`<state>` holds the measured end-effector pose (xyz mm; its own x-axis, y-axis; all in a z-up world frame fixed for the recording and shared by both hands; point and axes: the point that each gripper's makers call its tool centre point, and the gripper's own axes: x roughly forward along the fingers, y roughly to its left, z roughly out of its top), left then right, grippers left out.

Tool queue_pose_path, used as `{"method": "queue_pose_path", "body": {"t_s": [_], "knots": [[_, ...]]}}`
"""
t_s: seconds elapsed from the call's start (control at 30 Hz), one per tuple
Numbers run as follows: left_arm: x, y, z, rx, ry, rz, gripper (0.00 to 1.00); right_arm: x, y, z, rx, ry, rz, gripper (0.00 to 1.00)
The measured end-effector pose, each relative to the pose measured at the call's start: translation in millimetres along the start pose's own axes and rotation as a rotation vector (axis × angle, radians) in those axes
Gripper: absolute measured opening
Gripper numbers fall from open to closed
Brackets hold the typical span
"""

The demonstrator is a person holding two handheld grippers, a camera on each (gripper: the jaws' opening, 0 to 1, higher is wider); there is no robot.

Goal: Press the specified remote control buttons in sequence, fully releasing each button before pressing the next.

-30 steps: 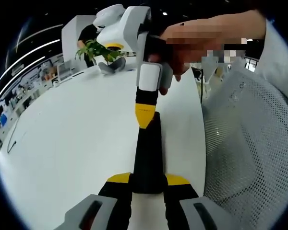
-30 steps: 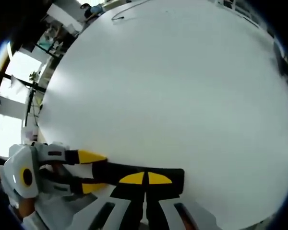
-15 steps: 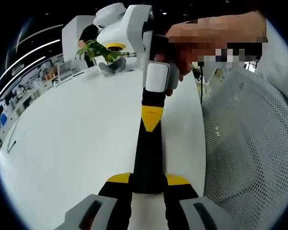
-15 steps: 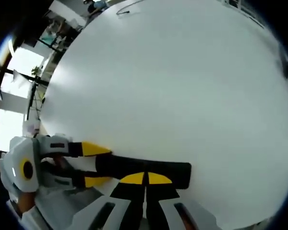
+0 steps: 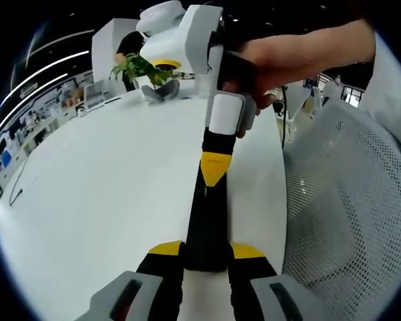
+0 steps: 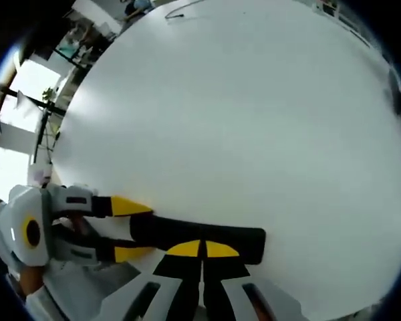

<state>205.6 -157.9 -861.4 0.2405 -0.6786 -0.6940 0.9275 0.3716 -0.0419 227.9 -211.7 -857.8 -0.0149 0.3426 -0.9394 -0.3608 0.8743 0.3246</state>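
A black remote control (image 5: 206,221) is seen lying flat on the white worktop (image 5: 100,194), its near end clamped between the yellow-tipped jaws of the left gripper (image 5: 206,249). In the left gripper view, the remote is shown running straight away from the camera. The right gripper (image 5: 214,167) is seen coming in from above, held in a person's hand (image 5: 281,60); its jaws are brought together into a single yellow point that is set over the far part of the remote, though contact with a button cannot be told. A mesh chair back (image 5: 347,207) is shown beside the worktop's edge, and a potted plant (image 5: 139,70) stands at the worktop's far end.

In the right gripper view, the same remote control (image 6: 200,237) is seen lengthwise across the lower part of the picture. The two yellow tips of the right gripper (image 6: 202,249) are pressed side by side with no gap and lie over the remote's middle. The left gripper (image 6: 123,227) is shown entering from the left, one yellow jaw on each long side of the remote's end. The broad white worktop (image 6: 254,120) extends beyond, with a thin dark cable (image 6: 177,13) lying near its far edge.
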Motion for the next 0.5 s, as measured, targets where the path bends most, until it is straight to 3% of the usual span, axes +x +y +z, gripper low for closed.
{"method": "queue_pose_path", "body": {"t_s": [0.5], "knots": [[0.8, -0.2, -0.1, 0.021, -0.006, -0.008, 0.24, -1.6, 1.3, -4.0, -0.052, -0.058, -0.015, 0.0]]}}
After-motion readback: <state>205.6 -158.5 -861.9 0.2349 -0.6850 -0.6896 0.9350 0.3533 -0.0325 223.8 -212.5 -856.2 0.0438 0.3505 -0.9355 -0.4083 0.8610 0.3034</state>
